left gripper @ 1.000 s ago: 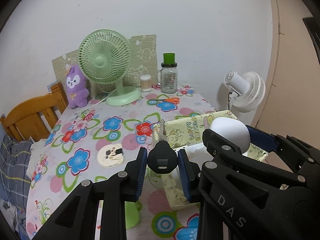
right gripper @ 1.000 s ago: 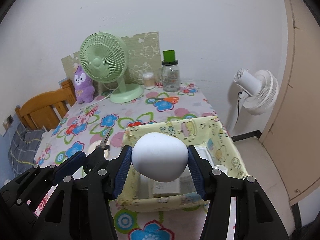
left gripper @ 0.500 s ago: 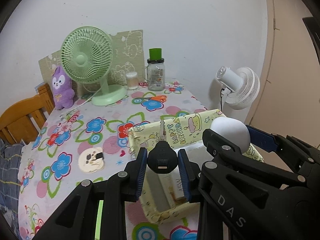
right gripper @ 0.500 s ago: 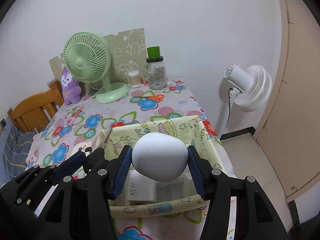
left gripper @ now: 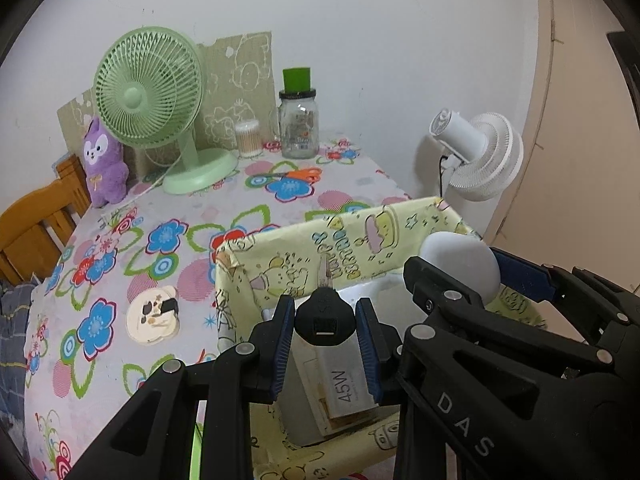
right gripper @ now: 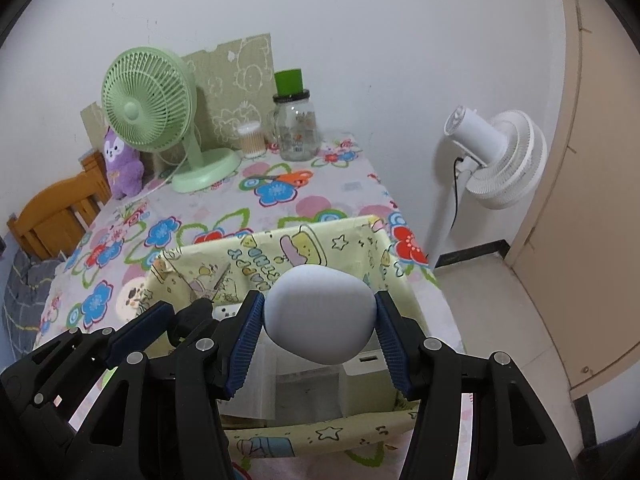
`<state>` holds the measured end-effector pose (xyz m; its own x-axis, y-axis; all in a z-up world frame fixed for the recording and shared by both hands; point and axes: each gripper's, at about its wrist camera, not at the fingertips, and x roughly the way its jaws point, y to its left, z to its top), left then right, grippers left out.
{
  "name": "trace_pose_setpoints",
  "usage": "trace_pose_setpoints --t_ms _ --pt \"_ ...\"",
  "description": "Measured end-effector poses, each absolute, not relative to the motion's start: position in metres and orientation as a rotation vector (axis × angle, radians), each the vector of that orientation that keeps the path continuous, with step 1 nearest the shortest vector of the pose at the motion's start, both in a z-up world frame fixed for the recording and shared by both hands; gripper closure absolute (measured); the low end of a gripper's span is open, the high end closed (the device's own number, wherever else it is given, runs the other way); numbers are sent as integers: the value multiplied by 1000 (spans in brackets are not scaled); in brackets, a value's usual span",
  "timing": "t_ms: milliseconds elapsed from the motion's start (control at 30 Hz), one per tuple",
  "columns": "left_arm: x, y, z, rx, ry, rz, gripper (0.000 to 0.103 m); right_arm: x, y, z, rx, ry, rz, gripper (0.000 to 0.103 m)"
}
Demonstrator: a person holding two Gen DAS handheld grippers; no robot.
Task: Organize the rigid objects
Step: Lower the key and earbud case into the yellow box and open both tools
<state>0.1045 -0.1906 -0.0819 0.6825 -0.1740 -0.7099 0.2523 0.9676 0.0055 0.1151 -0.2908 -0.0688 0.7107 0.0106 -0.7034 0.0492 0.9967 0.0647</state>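
Both grippers now over box point(left gripper: 360, 236).

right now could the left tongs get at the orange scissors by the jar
Probably not yet: the left tongs are shut on the key, and the yellow basket stands between them and the orange scissors.

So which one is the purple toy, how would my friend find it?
Start at the big green fan at the back of the flowery table. The purple toy sits just left of the fan, beside the wooden chair. It is the only soft, furry thing there, with pointy ears and a white face.
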Motion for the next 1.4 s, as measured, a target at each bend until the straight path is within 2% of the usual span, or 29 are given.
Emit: trace_pose_setpoints --t_ms 167,467,900,967,1100,1233,1400 --pt "109 -186 -91 103 812 -224 71 122 -288 -80 88 809 -1 44" --pt "114 -184 -96 105 829 -204 62 130 -286 -88 89 829 13 44" --pt "120 -195 -100 158 825 -206 40 140 -293 -94 75 834 29 42" --pt "121 -196 -100 155 831 -211 38 140 -295 -94 86 838 38 35" --pt "120 -197 -99 151 839 -229 33 138 -295 -93 94 836 36 28" --pt "116 -196 -97 152 837 -244 29 134 -296 -93 123 848 46 17" --pt "106 -194 -92 160 816 -250 22 124 -294 -89 137 842 33 12"
